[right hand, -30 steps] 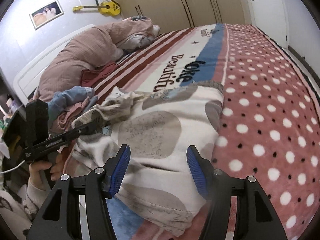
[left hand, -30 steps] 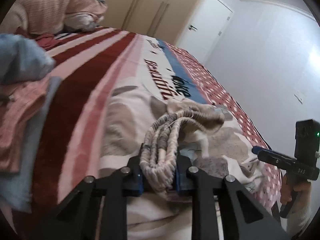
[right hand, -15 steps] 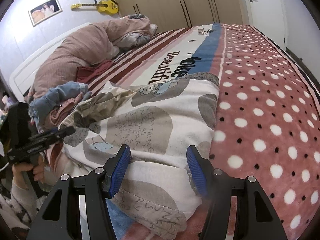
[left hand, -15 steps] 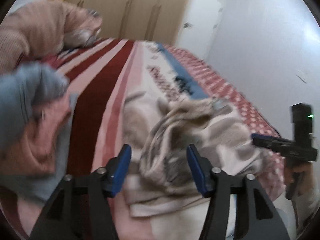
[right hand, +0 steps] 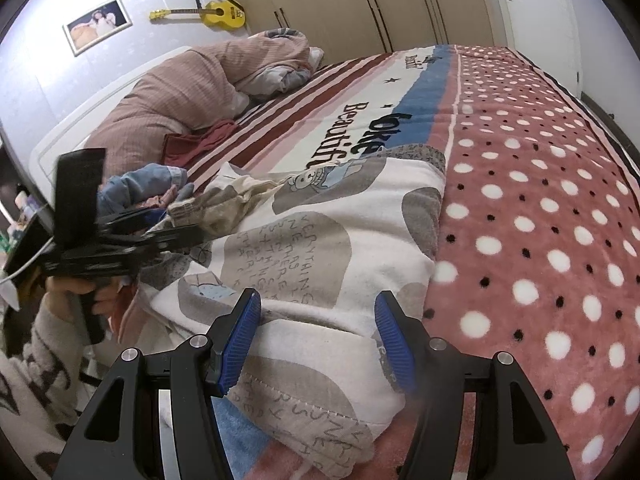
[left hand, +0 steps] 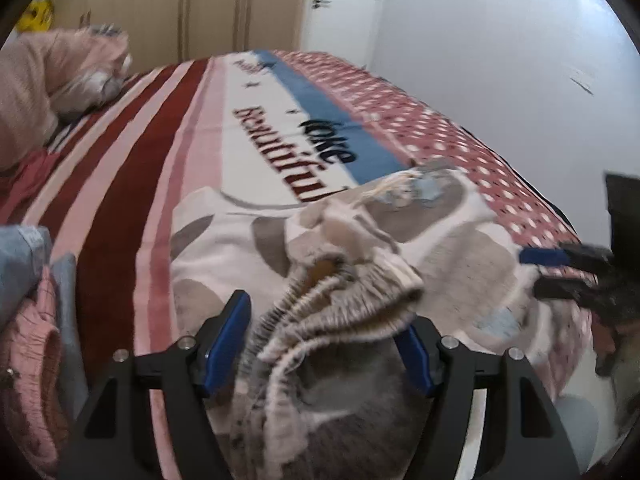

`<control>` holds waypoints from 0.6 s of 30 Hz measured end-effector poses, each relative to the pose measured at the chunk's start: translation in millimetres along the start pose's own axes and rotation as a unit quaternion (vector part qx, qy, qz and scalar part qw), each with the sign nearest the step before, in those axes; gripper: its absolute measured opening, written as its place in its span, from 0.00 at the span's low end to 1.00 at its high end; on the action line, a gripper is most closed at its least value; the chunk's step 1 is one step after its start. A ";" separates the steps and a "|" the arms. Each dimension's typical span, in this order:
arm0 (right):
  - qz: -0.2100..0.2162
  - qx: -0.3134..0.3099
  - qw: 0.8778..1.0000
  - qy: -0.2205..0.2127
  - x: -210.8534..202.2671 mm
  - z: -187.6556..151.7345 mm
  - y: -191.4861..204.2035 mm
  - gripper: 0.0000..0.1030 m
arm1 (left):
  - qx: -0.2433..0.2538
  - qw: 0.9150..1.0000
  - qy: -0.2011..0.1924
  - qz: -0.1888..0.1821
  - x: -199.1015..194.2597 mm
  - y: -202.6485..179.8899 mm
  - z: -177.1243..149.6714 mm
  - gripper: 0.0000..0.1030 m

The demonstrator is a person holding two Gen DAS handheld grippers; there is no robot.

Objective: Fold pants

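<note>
The pants [right hand: 320, 248] lay rumpled on the bed [right hand: 540, 220], near its edge. The left gripper [left hand: 320, 340] had its fingers spread around the bunched waistband [left hand: 340, 304]; the right gripper [right hand: 316, 340], fingers apart, straddled the pants' folded end.

— What is carried by the bed [right hand: 560, 240]?

— A blanket is spread over it, with dark red stripes, a white band with lettering, a blue stripe and a pink field of white dots. The patterned pants [right hand: 320, 248] are laid directly on it, just ahead of the right gripper [right hand: 316, 332] and under the spread fingers of the left gripper [left hand: 320, 332], their gathered waistband bunched between those fingers.

— And farther off?

— A heap of blue and pink clothes [left hand: 28, 300] is seen to the left of the left gripper. A pink quilt [right hand: 192, 80] is piled far ahead and left of the right gripper, with a dark red garment [right hand: 196, 144] beside it.
</note>
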State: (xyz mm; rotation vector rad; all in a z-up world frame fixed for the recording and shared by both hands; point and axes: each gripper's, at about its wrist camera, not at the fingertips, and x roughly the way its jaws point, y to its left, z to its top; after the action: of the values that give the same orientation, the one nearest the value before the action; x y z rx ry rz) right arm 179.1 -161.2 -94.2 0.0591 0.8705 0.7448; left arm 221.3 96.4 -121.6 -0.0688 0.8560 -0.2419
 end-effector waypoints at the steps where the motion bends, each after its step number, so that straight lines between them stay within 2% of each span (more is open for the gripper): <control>1: 0.000 -0.001 1.000 0.000 -0.2 0.0 -0.1 0.54 | -0.007 1.000 0.004 -0.005 3.7 2.9 0.9 0.52; 2: 0.001 -0.002 1.000 0.001 -0.2 0.1 -0.1 0.54 | -0.008 1.000 0.006 -0.002 5.9 4.5 1.3 0.38; 3: 0.001 -0.002 1.000 0.001 -0.3 0.1 -0.3 0.54 | -0.007 1.000 0.007 0.005 6.9 6.1 2.1 0.32; 4: 0.001 -0.001 1.000 0.000 -0.2 0.3 -0.4 0.54 | -0.008 1.000 0.004 0.009 6.5 8.4 3.2 0.21; 5: 0.002 -0.001 1.000 0.000 -0.2 0.3 -0.2 0.54 | -0.019 1.000 -0.005 0.000 2.4 13.6 4.3 0.14; 7: 0.001 -0.002 1.000 0.000 0.3 0.8 -0.5 0.54 | -0.045 0.999 -0.026 0.001 -7.5 24.7 5.5 0.14; 10: 0.000 -0.001 1.000 0.001 2.1 1.6 -1.9 0.54 | -0.073 0.996 -0.049 0.036 -16.4 42.4 5.4 0.14; 13: -0.002 -0.001 1.000 0.005 4.1 0.4 -0.9 0.54 | -0.077 0.995 -0.036 0.046 -10.8 51.9 0.8 0.15; 15: -0.004 -0.003 1.000 0.008 5.5 -0.7 0.1 0.54 | -0.071 0.995 -0.032 0.067 -5.4 53.0 -2.6 0.20; 17: -0.009 -0.007 1.000 0.010 6.5 -1.2 1.0 0.54 | -0.075 0.992 -0.032 0.099 0.1 55.7 -4.7 0.45; 18: -0.012 -0.008 1.000 0.011 6.7 -2.0 1.7 0.53 | -0.079 0.990 -0.033 0.107 1.3 57.5 -5.7 0.49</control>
State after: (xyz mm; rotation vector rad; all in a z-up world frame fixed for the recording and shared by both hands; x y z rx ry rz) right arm 179.5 -156.3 -99.5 0.0253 0.8841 0.7306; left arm 228.4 152.1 -135.3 -0.1315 0.8080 0.0308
